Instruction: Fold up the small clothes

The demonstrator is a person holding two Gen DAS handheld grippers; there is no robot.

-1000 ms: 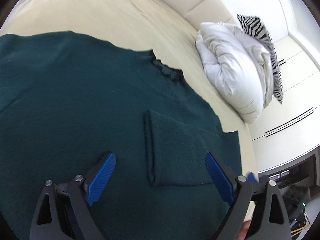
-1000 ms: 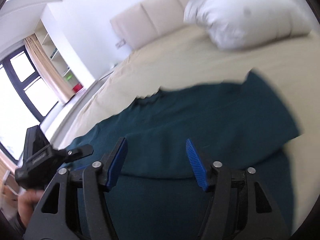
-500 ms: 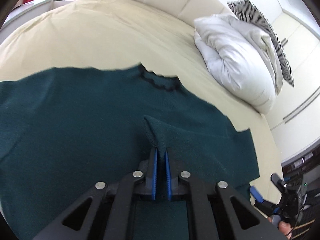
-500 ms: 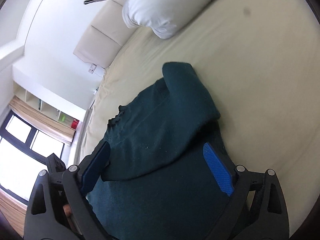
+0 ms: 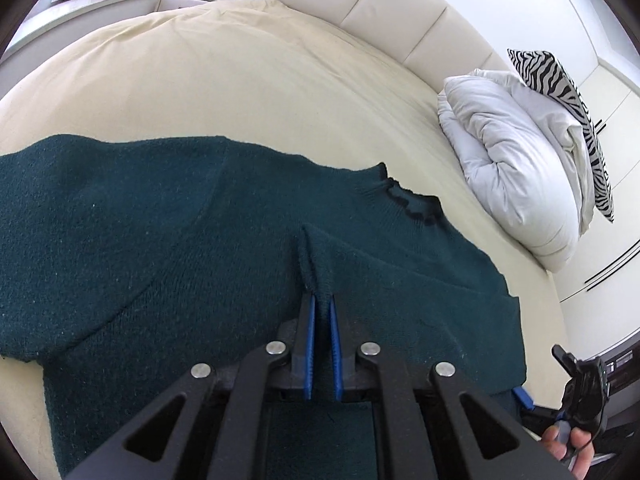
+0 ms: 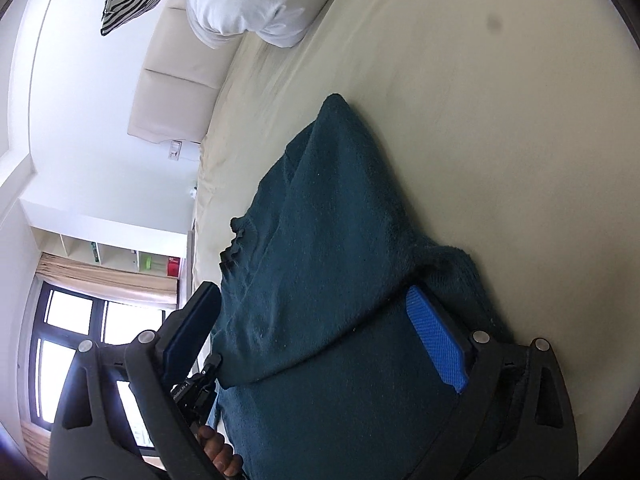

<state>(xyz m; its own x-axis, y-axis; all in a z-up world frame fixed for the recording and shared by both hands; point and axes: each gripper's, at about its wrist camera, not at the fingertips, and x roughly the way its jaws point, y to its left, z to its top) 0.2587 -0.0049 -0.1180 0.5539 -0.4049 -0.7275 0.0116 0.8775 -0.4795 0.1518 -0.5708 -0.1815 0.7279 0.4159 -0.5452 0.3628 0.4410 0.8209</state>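
Note:
A dark green knit sweater [image 5: 160,248] lies spread on the cream bed [image 5: 240,80], its ruffled collar [image 5: 412,200] toward the pillows. My left gripper [image 5: 320,300] is shut on a pinched ridge of the folded-in sleeve at the sweater's middle. In the right wrist view the sweater [image 6: 332,208] runs away from me with that sleeve folded over its body. My right gripper [image 6: 316,300] is rolled sideways over the sweater's near edge. Its jaws stand wide and are closing a little. Fabric lies between the fingers, and the blue pads [image 6: 436,344] do not press on it.
A white duvet [image 5: 512,160] and a zebra-striped pillow [image 5: 560,80] are piled against the padded headboard [image 5: 400,12]. A window [image 6: 80,340] and shelves stand beyond the bed's far side. A hand holds the other gripper [image 5: 580,380] at the bed's right edge.
My left gripper shut on the folded sleeve and pulled it into a ridge. My right gripper rolled sideways, dropped toward the sweater's edge and spread wider.

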